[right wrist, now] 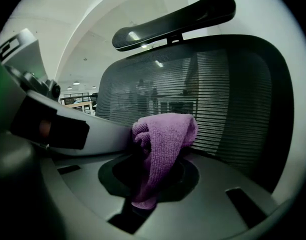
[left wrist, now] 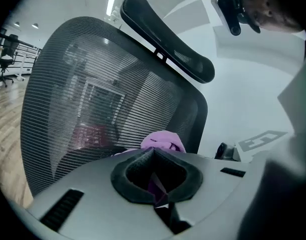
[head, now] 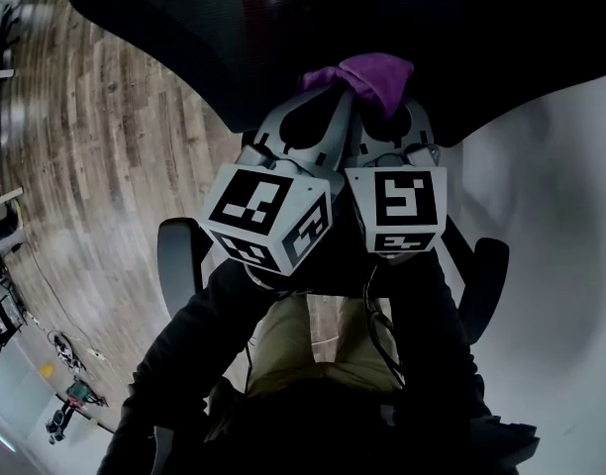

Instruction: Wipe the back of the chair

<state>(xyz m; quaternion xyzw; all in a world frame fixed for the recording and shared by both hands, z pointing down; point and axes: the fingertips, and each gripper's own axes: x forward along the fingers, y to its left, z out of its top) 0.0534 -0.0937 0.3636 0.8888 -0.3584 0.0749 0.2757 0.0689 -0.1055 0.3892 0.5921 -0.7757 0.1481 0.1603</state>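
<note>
The chair back (right wrist: 228,94) is ribbed black mesh, curved, and the fuzzy purple cloth (right wrist: 163,139) bunches just before it. Your right gripper (right wrist: 150,176) clamps the cloth. Your left gripper (left wrist: 154,156), jaws nearly together, pinches a sliver too.

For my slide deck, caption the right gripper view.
The right hand-held gripper shut on a purple cloth, facing the mesh chair back.

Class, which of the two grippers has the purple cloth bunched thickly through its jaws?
The right gripper: the purple cloth runs through its jaws as a thick fold. The left gripper pinches only a thin sliver.
</note>
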